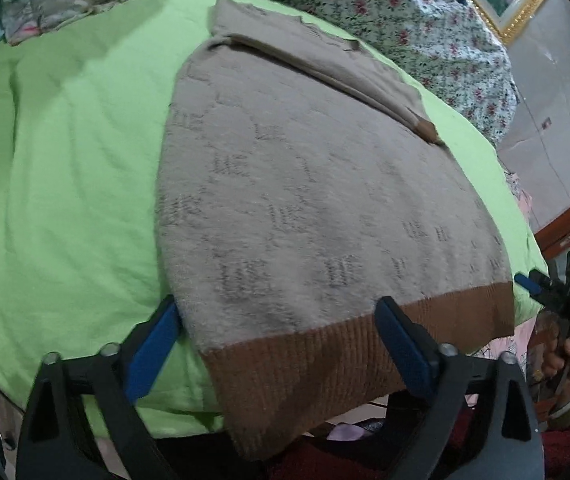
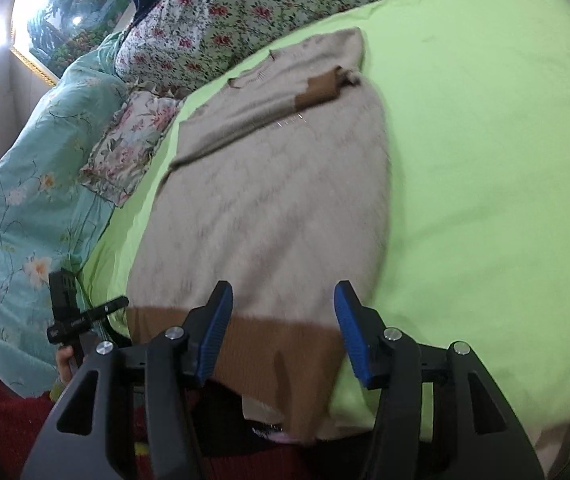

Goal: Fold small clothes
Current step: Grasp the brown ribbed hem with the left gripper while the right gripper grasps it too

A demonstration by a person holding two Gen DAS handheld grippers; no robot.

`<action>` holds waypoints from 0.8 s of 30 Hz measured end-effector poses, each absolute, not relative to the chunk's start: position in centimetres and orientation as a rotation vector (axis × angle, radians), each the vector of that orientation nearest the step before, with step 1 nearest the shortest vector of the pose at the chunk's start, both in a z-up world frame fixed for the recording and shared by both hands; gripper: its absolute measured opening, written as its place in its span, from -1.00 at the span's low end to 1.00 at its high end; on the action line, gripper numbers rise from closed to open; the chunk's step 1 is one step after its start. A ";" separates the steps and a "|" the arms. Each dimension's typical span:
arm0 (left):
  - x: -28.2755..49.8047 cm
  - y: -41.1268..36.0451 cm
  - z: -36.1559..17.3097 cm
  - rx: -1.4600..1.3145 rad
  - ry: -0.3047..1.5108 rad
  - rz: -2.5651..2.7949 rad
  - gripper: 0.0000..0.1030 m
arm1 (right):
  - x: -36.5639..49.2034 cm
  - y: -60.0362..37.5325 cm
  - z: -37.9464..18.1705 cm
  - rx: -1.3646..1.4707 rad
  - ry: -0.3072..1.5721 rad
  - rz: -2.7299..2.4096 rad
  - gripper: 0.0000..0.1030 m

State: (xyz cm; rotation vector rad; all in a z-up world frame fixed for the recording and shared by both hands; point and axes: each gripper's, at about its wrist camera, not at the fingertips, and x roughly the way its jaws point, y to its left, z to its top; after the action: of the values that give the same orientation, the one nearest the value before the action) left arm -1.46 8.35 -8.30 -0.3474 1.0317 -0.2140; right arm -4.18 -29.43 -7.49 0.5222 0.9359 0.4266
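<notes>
beige sweater [image 1: 305,184] lies lengthwise, brown hem [image 1: 325,356] nearest fingers.

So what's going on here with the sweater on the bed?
A person is folding a beige sweater laid flat on a green sheet, holding a two-finger tool in each hand. One sleeve is already folded across the chest. Both tools are open and grip nothing: the left tool sits at the brown hem by the sweater's left corner, and the right tool hovers over the hem's other end.
</notes>
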 end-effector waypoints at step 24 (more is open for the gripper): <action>-2.3 11.7 -9.4 -0.454 1.047 -0.397 -0.04 | -3.9 -26.8 -12.9 0.575 1.049 0.542 -0.81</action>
State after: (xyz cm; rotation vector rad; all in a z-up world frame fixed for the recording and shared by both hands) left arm -2.34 11.68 -9.39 -0.4539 1.0471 -0.3972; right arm -3.87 -26.77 -12.89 0.5754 1.0492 0.5415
